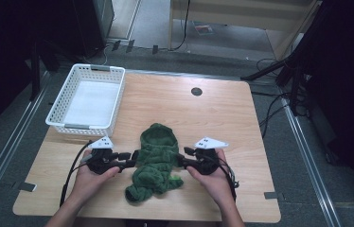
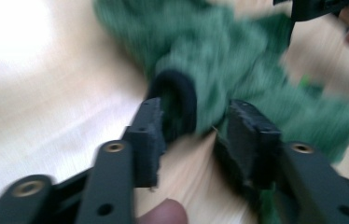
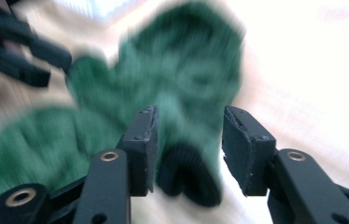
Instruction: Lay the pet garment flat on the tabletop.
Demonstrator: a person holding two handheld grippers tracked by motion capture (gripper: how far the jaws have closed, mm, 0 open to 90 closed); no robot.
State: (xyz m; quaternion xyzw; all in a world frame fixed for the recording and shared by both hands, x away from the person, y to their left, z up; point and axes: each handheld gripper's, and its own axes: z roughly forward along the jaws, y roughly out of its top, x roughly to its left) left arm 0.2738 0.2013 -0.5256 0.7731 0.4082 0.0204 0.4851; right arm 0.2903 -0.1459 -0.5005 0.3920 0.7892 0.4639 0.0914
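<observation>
A small green fleece garment (image 1: 156, 161) with a hood and dark cuffs lies crumpled on the wooden table (image 1: 222, 118) near its front edge. My left gripper (image 1: 134, 159) sits at its left side, jaws open, with a dark sleeve cuff (image 2: 177, 100) just ahead of the gap between them. My right gripper (image 1: 180, 158) sits at the garment's right side, also open, and the other dark cuff (image 3: 189, 177) lies between its jaws. Both gripper views are blurred. The green garment (image 2: 238, 60) spreads beyond the left jaws, and the green garment (image 3: 182, 70) beyond the right ones.
A white slotted plastic basket (image 1: 61, 101) stands at the table's back left. A round dark cable hole (image 1: 196, 91) is near the back edge. Cables and stand legs lie on the floor to the right.
</observation>
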